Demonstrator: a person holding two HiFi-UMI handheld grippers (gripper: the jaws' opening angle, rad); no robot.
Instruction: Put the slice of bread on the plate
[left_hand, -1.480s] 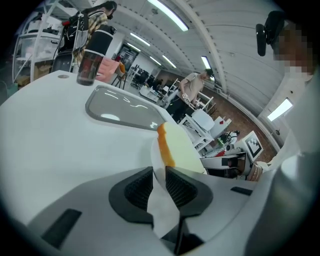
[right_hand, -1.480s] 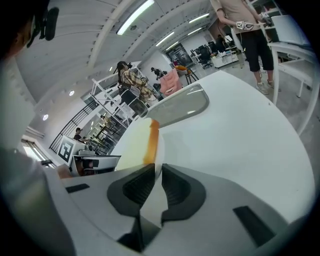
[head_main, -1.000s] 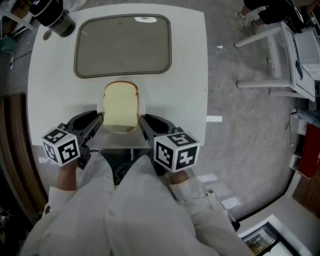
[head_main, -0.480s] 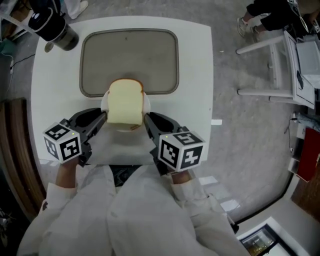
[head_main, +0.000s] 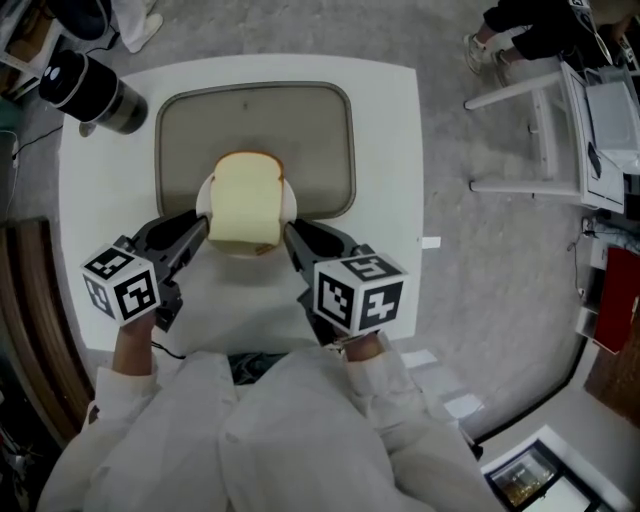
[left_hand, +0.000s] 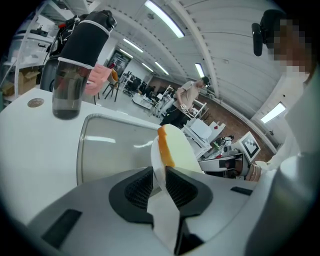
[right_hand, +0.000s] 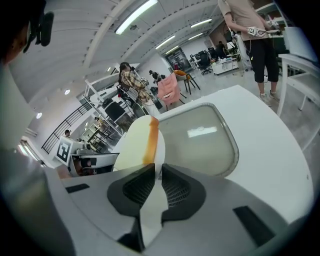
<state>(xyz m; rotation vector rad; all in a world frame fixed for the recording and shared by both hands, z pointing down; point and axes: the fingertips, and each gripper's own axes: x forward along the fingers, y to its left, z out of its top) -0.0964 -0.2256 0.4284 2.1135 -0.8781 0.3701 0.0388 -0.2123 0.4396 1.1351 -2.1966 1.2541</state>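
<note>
A slice of bread (head_main: 245, 202) with a brown crust lies on a small white plate (head_main: 290, 205). My left gripper (head_main: 200, 226) is shut on the plate's left rim, and my right gripper (head_main: 290, 233) is shut on its right rim. Held between them, the plate overlaps the near edge of the grey tray (head_main: 310, 130). The left gripper view has the rim (left_hand: 156, 165) pinched in the left gripper (left_hand: 159, 182), the bread (left_hand: 177, 147) beyond it. The right gripper view has the plate (right_hand: 152, 200) clamped in the right gripper (right_hand: 156, 182), with the bread (right_hand: 136, 145) behind.
A black flask (head_main: 92, 90) stands at the far left corner of the white table (head_main: 385, 170), beside the tray (left_hand: 107, 147). White furniture (head_main: 560, 110) stands on the floor to the right. People stand in the background of both gripper views.
Both grippers have carried the plate and bread away from the table's front edge towards the tray. The plate now overlaps the tray's near edge.
</note>
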